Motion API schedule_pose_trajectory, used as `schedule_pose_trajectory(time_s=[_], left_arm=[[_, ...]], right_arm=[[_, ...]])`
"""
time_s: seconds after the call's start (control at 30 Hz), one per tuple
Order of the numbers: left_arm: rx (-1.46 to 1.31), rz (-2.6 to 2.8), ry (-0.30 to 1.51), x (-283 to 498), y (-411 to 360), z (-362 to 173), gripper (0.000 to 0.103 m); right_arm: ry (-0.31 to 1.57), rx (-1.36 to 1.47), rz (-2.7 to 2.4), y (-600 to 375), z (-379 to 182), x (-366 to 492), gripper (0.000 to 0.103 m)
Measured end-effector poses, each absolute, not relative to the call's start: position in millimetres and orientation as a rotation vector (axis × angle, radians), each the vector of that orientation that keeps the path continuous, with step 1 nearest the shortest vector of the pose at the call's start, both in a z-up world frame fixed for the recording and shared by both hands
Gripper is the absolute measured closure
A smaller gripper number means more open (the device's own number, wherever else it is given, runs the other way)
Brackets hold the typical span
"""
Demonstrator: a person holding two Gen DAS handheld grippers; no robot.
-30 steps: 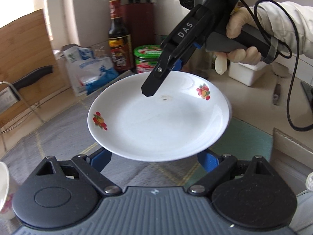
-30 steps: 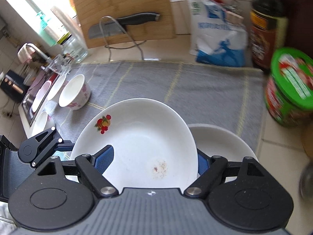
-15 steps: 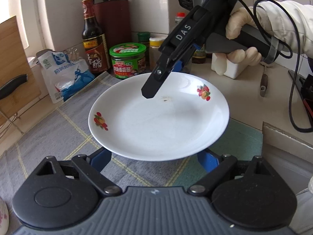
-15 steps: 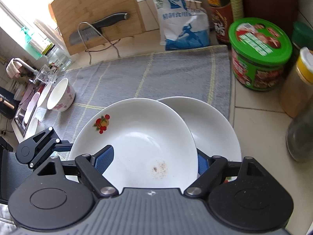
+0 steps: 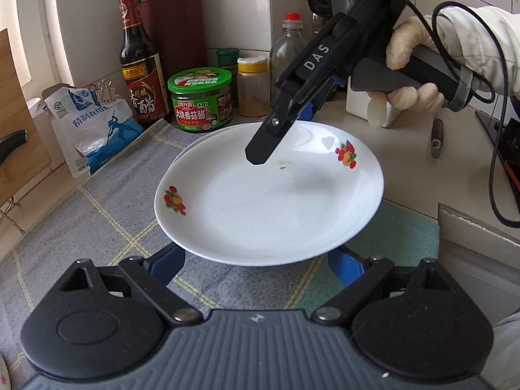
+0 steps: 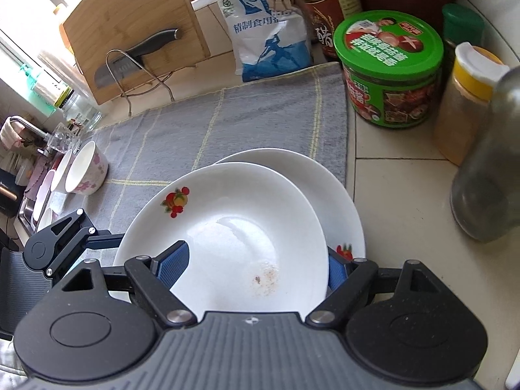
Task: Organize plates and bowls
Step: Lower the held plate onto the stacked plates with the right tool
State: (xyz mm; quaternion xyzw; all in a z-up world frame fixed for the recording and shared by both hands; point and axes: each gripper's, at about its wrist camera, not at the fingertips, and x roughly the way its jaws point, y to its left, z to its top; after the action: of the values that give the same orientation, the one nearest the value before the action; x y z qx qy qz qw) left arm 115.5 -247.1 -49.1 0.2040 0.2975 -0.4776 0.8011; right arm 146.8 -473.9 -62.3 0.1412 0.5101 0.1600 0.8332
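A white plate with fruit prints [image 5: 269, 201] is held in the air over the grey mat; it also shows in the right wrist view [image 6: 227, 237]. My right gripper [image 5: 276, 130] is shut on its far rim, one finger above and one below. My left gripper [image 5: 256, 256] is under its near edge; its blue pads stand wide apart, and contact is hidden. A second white plate [image 6: 325, 191] lies on the mat just beyond and below the held one, with its rim peeking out in the left wrist view [image 5: 195, 149].
A grey checked mat [image 6: 227, 123] covers the counter. A green-lidded jar [image 6: 390, 65], yellow-lidded spice jar [image 6: 468, 97], vinegar bottle [image 5: 139, 65] and salt bag [image 6: 269, 32] stand behind the plates. A floral bowl [image 6: 87, 169] sits far left near the sink. A cutting board with knife [image 6: 136, 32] leans at back.
The held plate has travelled with both grippers toward the jars, so it now hangs partly over the second plate on the mat.
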Motion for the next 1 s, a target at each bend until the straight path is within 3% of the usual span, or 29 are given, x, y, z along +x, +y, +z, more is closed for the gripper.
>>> schedule_pose_trajectory(time_s=[1.0], left_arm=[[0.426,-1.065,0.659,132,-250,-54,0.009]], right_arm=[[1.064,0.279,0.268,-476,-52,125,0.015]])
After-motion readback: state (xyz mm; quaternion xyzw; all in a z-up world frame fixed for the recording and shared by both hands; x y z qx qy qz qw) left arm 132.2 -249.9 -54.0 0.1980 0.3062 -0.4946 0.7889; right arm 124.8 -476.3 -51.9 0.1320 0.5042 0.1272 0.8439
